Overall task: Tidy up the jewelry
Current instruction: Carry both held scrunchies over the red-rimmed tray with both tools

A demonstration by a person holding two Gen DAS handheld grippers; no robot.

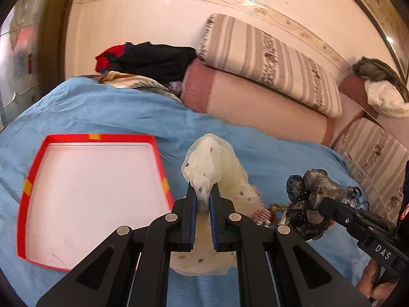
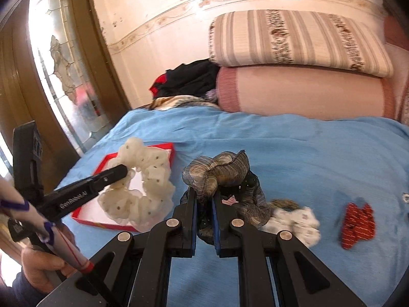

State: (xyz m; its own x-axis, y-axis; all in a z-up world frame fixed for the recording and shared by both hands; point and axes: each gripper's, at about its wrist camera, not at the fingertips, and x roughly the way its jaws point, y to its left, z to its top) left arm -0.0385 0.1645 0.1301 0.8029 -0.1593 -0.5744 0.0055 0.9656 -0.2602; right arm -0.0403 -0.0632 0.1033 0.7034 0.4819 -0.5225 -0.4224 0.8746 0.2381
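Observation:
My left gripper (image 1: 203,192) is shut on a cream dotted scrunchie (image 1: 217,168) and holds it just right of a shallow red box (image 1: 97,138) with a white floor. In the right wrist view the cream scrunchie (image 2: 143,194) hangs over the box (image 2: 171,153) from the left gripper (image 2: 122,172). My right gripper (image 2: 204,197) is shut on a dark grey-brown scrunchie (image 2: 219,171), lifted above the blue bedspread (image 2: 294,153). The dark scrunchie also shows in the left wrist view (image 1: 311,194), held by the right gripper (image 1: 323,203).
A white patterned scrunchie (image 2: 296,221) and a red patterned scrunchie (image 2: 358,222) lie on the bedspread to the right. Striped cushions (image 2: 294,38) and a pink bolster (image 2: 301,92) line the wall. Dark clothes (image 2: 189,79) are piled at the back. A glass door (image 2: 61,58) is at left.

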